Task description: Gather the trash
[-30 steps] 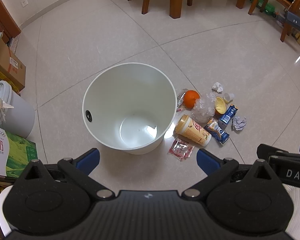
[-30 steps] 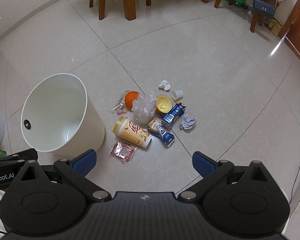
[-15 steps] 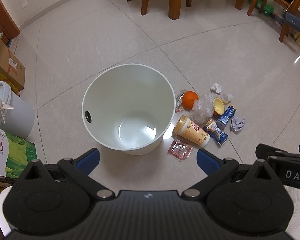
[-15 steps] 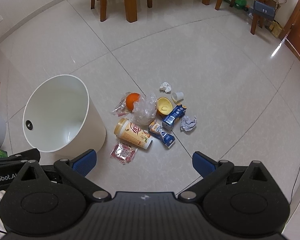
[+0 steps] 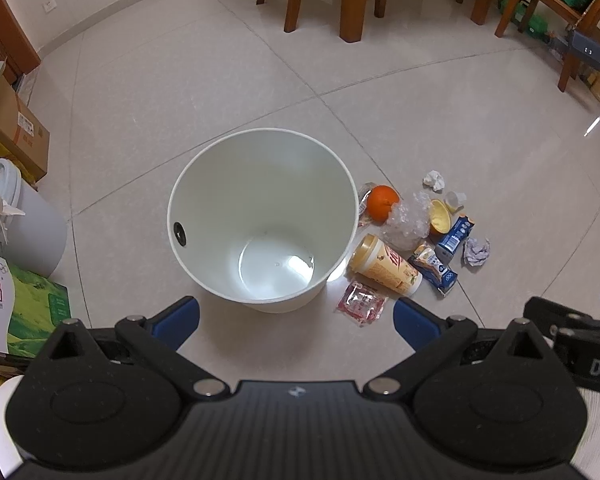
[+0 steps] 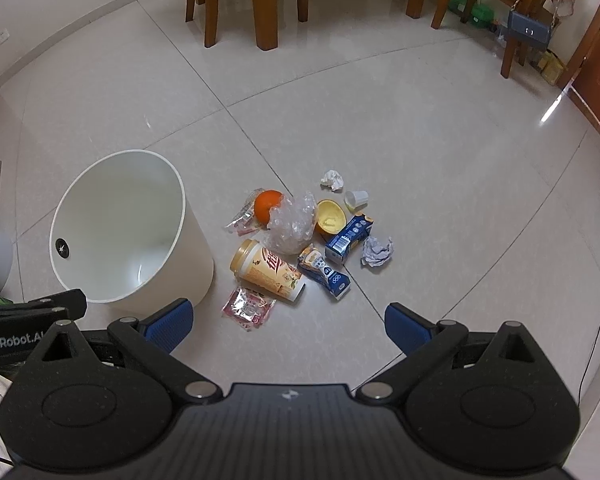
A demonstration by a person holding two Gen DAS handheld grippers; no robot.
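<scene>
An empty white bin [image 5: 260, 168] [image 6: 100, 184] stands on the tiled floor. To its right lies a heap of trash: an orange [image 5: 384, 202] [image 6: 269, 201], crumpled clear plastic [image 5: 408, 220] [image 6: 292, 224], a tan drink cup [image 5: 386, 264] [image 6: 266, 270] on its side, a red wrapper [image 5: 361, 304] [image 6: 248, 306], blue cartons [image 5: 454, 236] [image 6: 347, 236], a yellow bowl [image 6: 331, 216] and paper wads [image 6: 377, 252]. My left gripper [image 5: 296, 318] hovers open above the bin's near side. My right gripper [image 6: 287, 322] hangs open over the floor just short of the heap. Neither holds anything.
Wooden chair and table legs [image 6: 266, 4] stand at the back. Cardboard boxes [image 5: 14, 128], a white pail [image 5: 28, 220] and a green milk carton box [image 5: 16, 304] line the left. A door [image 6: 596, 80] is at the right. Bare tiles surround the heap.
Both grippers have risen and drawn back a little, so the bin and trash look smaller and farther off. Nothing on the floor has moved.
</scene>
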